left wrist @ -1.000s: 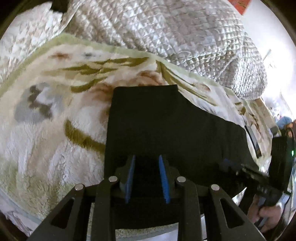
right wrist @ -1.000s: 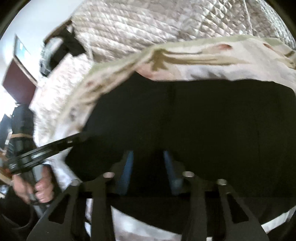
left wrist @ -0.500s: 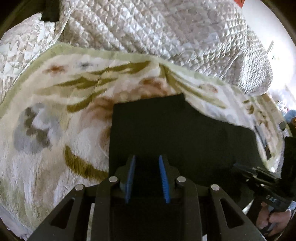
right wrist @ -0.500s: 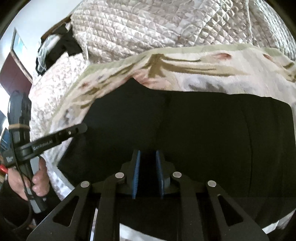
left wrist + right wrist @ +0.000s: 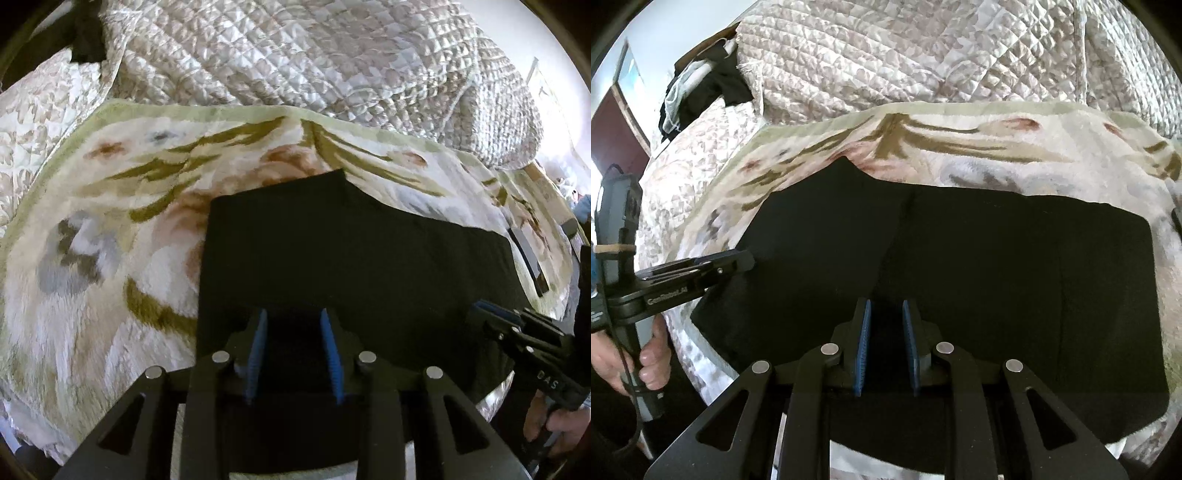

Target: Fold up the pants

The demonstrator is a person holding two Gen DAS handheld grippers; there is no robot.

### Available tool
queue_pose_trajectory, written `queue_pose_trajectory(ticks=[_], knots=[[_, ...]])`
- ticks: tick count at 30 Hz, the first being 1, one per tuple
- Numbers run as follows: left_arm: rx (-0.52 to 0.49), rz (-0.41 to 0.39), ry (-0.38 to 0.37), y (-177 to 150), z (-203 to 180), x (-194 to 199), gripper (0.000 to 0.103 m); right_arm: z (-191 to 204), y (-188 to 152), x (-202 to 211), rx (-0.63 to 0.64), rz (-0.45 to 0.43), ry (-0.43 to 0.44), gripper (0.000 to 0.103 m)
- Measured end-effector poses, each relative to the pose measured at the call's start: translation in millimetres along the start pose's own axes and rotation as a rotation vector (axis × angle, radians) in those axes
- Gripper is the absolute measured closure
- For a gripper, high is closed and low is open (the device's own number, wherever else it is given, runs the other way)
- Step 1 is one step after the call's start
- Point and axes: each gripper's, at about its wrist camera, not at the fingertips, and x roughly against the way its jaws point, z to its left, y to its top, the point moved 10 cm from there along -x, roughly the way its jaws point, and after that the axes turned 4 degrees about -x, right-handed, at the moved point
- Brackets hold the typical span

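Note:
Black pants (image 5: 351, 251) lie folded flat on a floral blanket (image 5: 110, 240). My left gripper (image 5: 293, 317) hovers over their near left part. Its jaws are opening, and the blue pads stand apart with only dark cloth seen behind them. In the right wrist view the pants (image 5: 997, 258) spread wide, with a crease running down toward my right gripper (image 5: 886, 306). Its pads stand a narrow gap apart, black cloth fills the gap, and I cannot tell whether they pinch it. Each view also shows the other gripper: the right gripper (image 5: 480, 308) and the left gripper (image 5: 746, 258), both at the pants' edge.
A bulky quilted cover (image 5: 295, 55) is heaped behind the blanket (image 5: 997, 155). A dark flat object (image 5: 528, 258) lies on the blanket to the right. Dark clothes (image 5: 701, 92) sit at the far left of the bed. The person's hands (image 5: 646, 354) grip the handles at the bed's near edge.
The left pads have spread wider and the left view has drawn back a little from the pants. The right pads narrowed compared with one second ago, then stayed put.

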Motion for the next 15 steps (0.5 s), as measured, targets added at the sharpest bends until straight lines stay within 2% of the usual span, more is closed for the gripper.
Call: queue_pose_trajectory(ticks=[3,8,12,15], knots=[[-0.018,0.017,-0.016,-9.8,-10.9,0.7,0.068,1.6,-3.9,3.6,0.005,-0.006,-0.001,0.085],[-0.062,0.01,-0.01,-22.3,-24.2,3.8,0.059,5.9,-18.7,0.3,-0.016,0.036,0.043,0.083],[-0.051,0.013,-0.028,-23.5,-27.1,9.6,0.059,3.6,-24.0,2.2,-0.022,0.044,0.025,0.083],[-0.022,-0.013,-0.004,-20.0,-18.8,16.1,0.059,0.1,-24.7,5.0,-0.023,0.045,-0.004,0.083]])
